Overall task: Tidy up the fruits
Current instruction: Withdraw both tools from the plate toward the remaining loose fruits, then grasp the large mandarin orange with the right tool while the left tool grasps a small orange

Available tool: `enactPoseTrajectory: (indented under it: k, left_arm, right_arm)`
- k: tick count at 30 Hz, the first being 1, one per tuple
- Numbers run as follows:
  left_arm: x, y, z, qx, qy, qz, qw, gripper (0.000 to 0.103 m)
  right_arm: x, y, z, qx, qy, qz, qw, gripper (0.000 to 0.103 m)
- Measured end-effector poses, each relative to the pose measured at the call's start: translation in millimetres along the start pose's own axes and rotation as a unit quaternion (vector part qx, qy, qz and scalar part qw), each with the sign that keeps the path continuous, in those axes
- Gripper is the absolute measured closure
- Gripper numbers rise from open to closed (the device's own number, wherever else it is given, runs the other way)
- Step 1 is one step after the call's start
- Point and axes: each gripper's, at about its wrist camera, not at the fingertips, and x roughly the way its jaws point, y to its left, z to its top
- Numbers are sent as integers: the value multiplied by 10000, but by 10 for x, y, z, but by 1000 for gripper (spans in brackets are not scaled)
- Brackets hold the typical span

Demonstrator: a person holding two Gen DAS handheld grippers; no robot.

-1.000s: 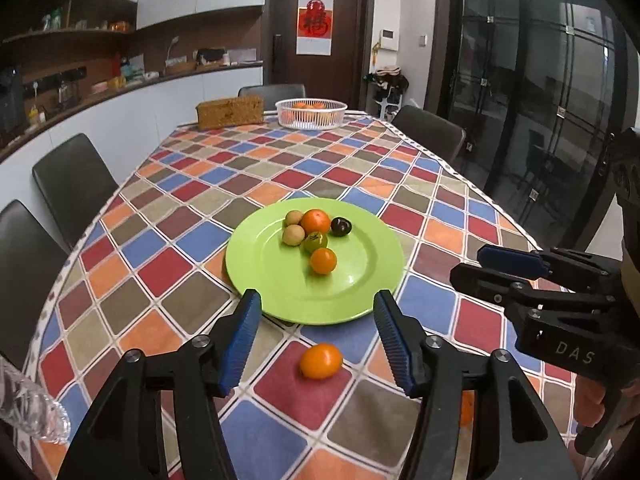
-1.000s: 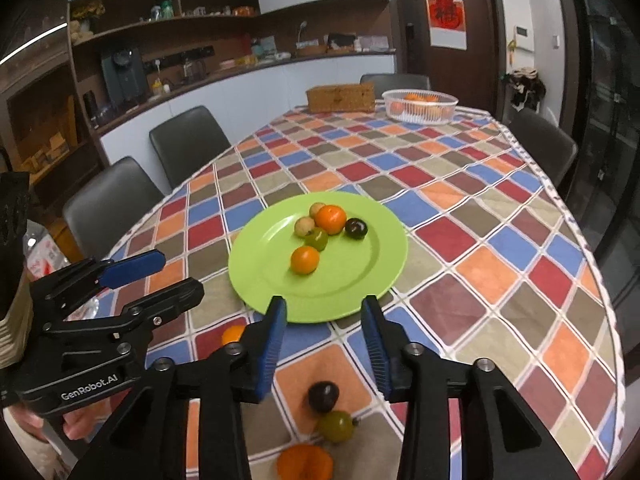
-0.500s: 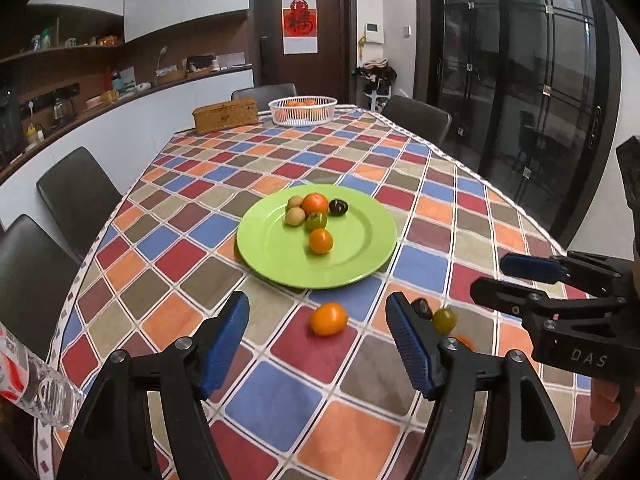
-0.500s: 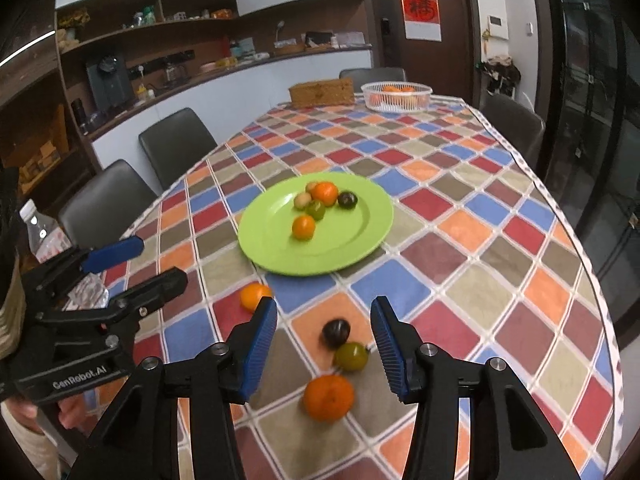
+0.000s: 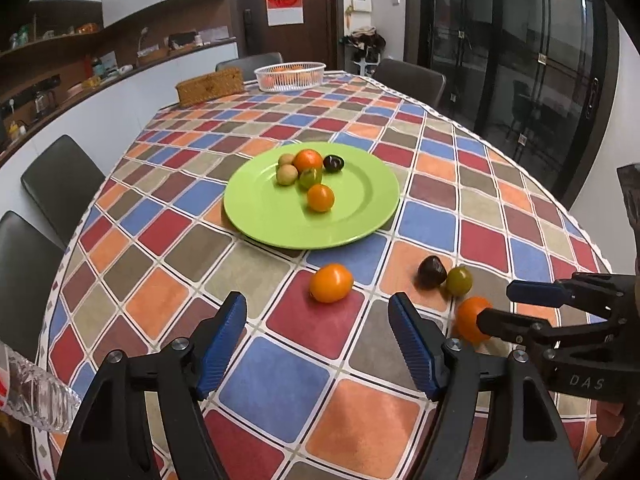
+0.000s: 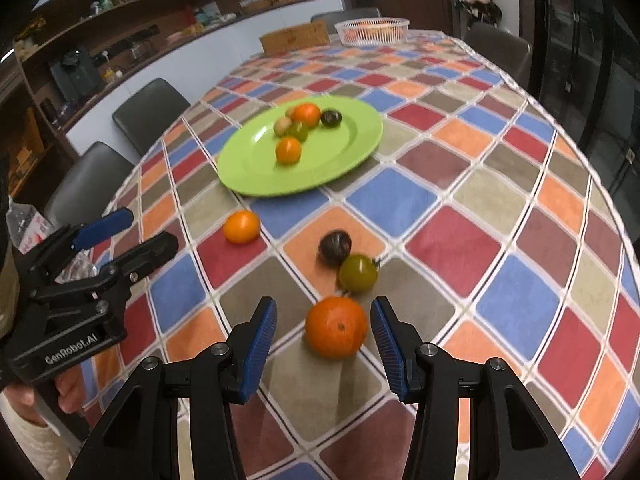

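A green plate (image 5: 280, 224) (image 6: 248, 176) holds several small fruits in the middle of the checked tablecloth. Near its front rim lie a small orange fruit (image 5: 331, 282) (image 6: 241, 227), a dark fruit (image 5: 431, 272) (image 6: 335, 247), a green tomato (image 5: 459, 280) (image 6: 358, 273) and a larger orange (image 5: 466, 320) (image 6: 336, 326). My left gripper (image 5: 316, 300) (image 6: 150, 227) is open, its jaws still opening, with the small orange fruit just beyond its fingertips. My right gripper (image 6: 323, 308) (image 5: 496, 304) is open around the larger orange, its pads clear of it.
A white basket (image 5: 290, 76) of fruit and a wicker box (image 5: 210, 86) stand at the table's far end. Dark chairs (image 5: 60, 184) line the left side. A clear plastic bottle (image 5: 32, 396) lies at the near left table edge.
Both grippers have sunk toward the near part of the table and their jaws have widened. The loose fruits have come fully into both views, and the larger orange now sits between the right fingers.
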Motion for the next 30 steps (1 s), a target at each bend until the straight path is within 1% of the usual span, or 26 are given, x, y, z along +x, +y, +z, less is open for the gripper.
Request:
enactPoseTrajectory:
  k: [4, 9, 14, 17, 19, 22, 24, 28, 30]
  left_arm:
    - [118, 29, 0, 21, 91, -68, 9999, 30]
    - [331, 109, 37, -137, 195, -191, 9995, 31]
    - [520, 105, 90, -184, 298, -282, 9990, 31]
    - [662, 81, 109, -223, 425, -339, 9983, 36]
    - [736, 75, 112, -272, 486, -366, 9978, 45]
    - [835, 59, 108, -322, 553, -386, 9972, 53]
    - [895, 38, 105, -296, 613, -363, 9970, 57]
    - [982, 18, 96, -322, 720, -340, 9963, 64]
    - [992, 13, 92, -344, 711, -335, 9963, 65]
  right_arm:
    - [93, -1, -49, 14, 149, -29, 9999, 53]
    - [209, 1, -68, 18, 282, -165, 9995, 53]
    - [301, -8, -81, 14, 408, -201, 9990, 53]
    - [344, -19, -74, 38, 446, -195, 9988, 53]
    - [366, -23, -64, 57, 459, -187, 9988, 53]
    - [389, -39, -53, 105, 464, -160, 9987, 55]
    - [400, -38, -51, 108, 455, -128, 9988, 56]
    - [416, -40, -56, 82, 453, -136, 9988, 60]
    - [418, -49, -54, 79, 443, -125, 9989, 61]
